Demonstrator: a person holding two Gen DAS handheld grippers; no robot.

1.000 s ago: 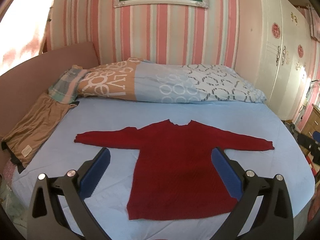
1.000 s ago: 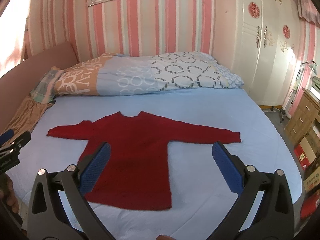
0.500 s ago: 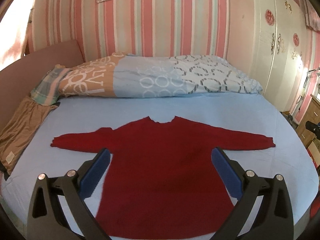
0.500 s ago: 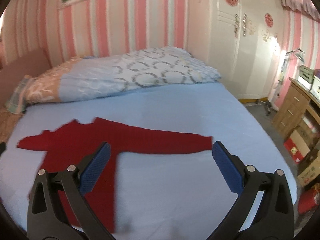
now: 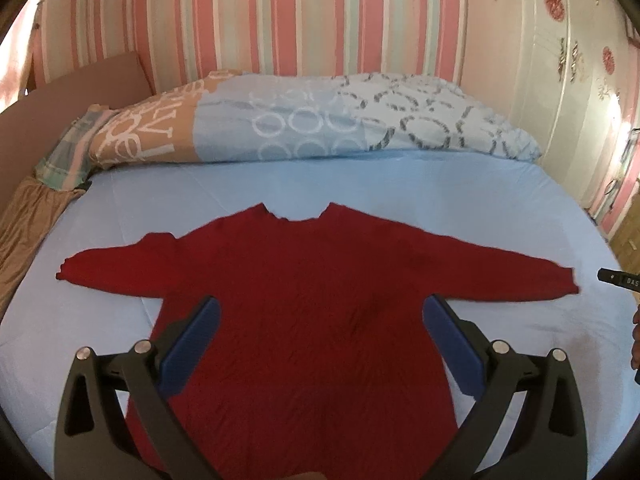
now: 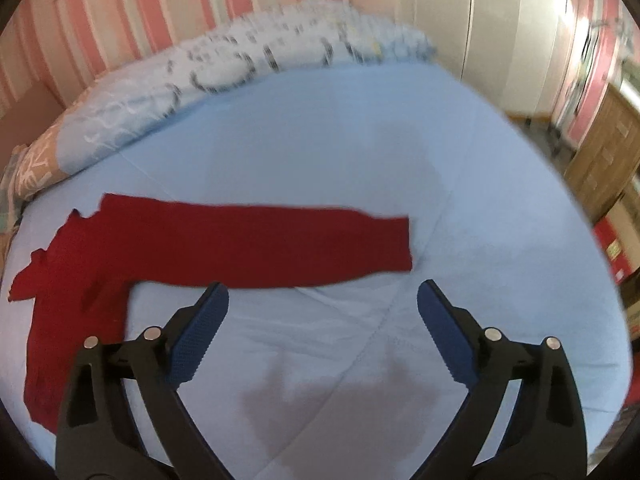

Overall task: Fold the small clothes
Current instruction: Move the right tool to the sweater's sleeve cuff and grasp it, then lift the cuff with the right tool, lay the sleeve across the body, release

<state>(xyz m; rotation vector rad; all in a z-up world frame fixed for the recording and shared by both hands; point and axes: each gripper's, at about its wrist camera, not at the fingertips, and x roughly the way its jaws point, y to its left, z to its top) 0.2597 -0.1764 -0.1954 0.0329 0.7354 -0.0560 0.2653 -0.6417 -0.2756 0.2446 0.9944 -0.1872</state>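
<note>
While flat, red sweater [image 5: 312, 300] points collar toward quilt [image 5: 304, 120], sleeves crosswise

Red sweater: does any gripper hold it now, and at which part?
Nothing is held. The left gripper and right gripper are both open above the flat sweater.

I am seeing a plain red sweater [image 5: 316, 292] lying on a light blue sheet [image 5: 360, 184]. I am noting a ring-patterned duvet [image 5: 320, 120] and pink-striped wallpaper [image 5: 320, 16].
</note>
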